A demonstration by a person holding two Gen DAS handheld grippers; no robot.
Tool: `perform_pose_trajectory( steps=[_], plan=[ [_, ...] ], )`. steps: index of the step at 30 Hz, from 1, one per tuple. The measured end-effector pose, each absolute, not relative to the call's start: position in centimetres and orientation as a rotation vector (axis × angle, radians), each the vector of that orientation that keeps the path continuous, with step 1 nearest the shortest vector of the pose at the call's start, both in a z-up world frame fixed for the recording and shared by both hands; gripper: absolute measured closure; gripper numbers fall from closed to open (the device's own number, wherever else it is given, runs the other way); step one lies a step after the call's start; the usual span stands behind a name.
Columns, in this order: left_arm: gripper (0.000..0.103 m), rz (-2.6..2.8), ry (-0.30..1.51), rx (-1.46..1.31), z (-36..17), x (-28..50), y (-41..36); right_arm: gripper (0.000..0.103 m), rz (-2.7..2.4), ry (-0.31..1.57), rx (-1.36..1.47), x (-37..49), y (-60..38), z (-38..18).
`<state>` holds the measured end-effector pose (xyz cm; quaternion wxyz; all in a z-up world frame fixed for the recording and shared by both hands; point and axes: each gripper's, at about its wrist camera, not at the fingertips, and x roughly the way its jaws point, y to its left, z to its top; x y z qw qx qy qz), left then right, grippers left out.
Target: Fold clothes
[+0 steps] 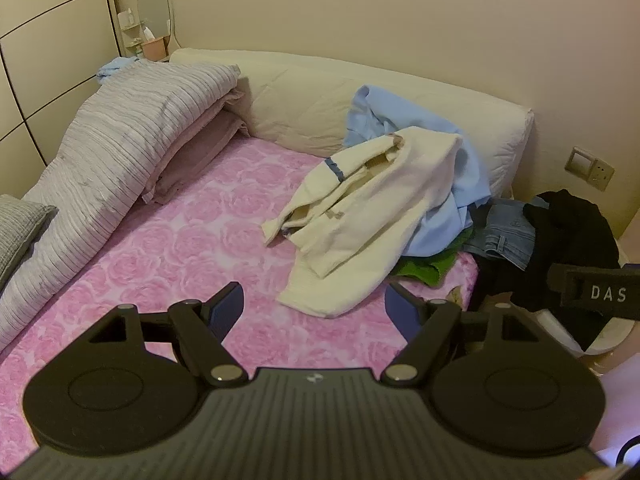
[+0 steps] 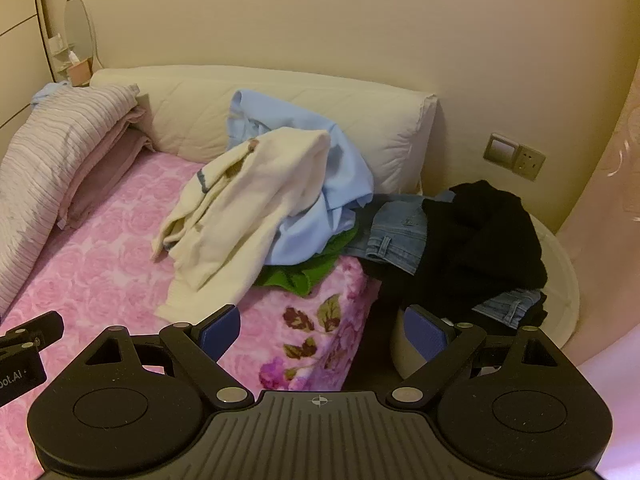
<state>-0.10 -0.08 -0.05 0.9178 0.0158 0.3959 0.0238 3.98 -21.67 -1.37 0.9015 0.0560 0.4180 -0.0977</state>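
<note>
**Both grippers hung empty before a heap of unfolded clothes**

The left gripper [image 1: 314, 304] and right gripper [image 2: 322, 326] each had jaws spread wide apart, holding nothing. The clothes lay bunched at the bed's right corner: a cream garment [image 1: 360, 220] draped over a light blue one [image 1: 400, 120], a green piece [image 2: 304, 272] under them, with jeans [image 2: 394, 232] and a black garment [image 2: 480, 232] slumped over a white basket [image 2: 560, 288] beside the bed. No folded garment showed, so this looked like a picking stage. The cream garment, lying topmost, seemed the likely choice; 2 separate edges would need pinching. The pink sheet [image 1: 180, 248] offered open flat room leftward, bounded by the striped duvet [image 1: 120, 140] and the bed's right edge.
</note>
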Motion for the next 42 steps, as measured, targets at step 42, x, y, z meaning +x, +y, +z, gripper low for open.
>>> perform_pose_trajectory(
  steps=[42],
  plan=[
    [0.027,0.072,0.799,-0.003,-0.2,-1.4,3.9,0.011,-0.215,0.845,0.121,3.9,-17.9,-1.5]
  ],
)
